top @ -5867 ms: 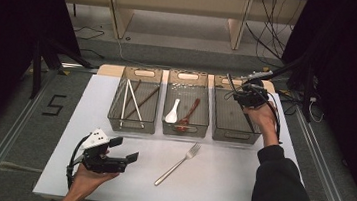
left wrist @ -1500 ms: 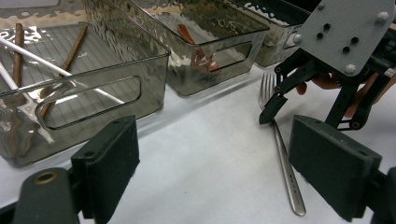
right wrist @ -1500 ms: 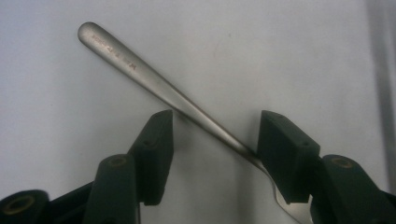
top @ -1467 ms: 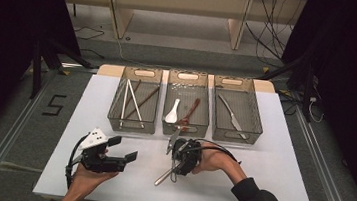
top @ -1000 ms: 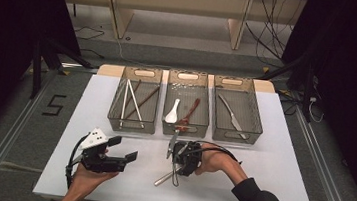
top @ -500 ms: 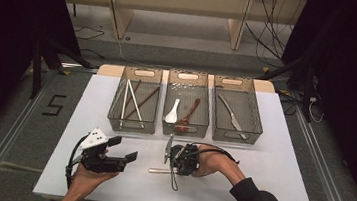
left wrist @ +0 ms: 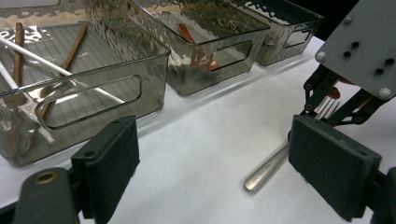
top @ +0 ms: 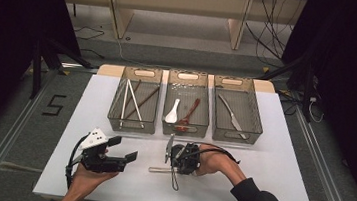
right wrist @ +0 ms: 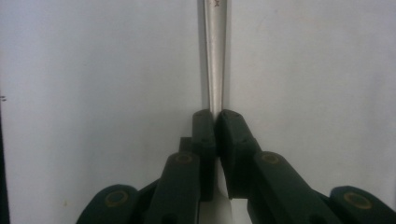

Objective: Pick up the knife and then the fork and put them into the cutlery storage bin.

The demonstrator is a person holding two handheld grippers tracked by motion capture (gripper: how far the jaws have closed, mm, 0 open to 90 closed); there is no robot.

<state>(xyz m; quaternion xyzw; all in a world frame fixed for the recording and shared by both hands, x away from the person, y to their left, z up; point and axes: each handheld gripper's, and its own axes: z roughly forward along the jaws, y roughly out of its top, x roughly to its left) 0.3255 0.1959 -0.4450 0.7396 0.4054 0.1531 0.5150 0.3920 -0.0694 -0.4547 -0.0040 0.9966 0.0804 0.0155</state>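
Note:
A silver fork (top: 157, 169) lies on the white table (top: 270, 165) near its front, handle pointing left. My right gripper (top: 174, 167) reaches down onto it from the right and is shut on the fork. In the right gripper view the pads (right wrist: 205, 128) pinch the fork's handle (right wrist: 215, 56), which runs straight away over the table. My left gripper (top: 124, 147) hovers open to the left of the fork, with nothing between its fingers. In the left gripper view the fork (left wrist: 266, 170) lies between the wide-open jaws of the left gripper (left wrist: 219, 158), farther off, under the right gripper (left wrist: 336, 102).
Three grey bins stand in a row at the back. The left bin (top: 114, 119) holds chopsticks (top: 133, 101). In the middle bin (top: 184, 130) lie a white spoon (top: 172, 114) and a red-brown spoon (top: 188, 114). The right bin (top: 257, 124) has a knife (top: 230, 113).
The fork has swung from a slant to lying level with its handle to the left. The right gripper's jaws have closed on it. The left hand has stayed still.

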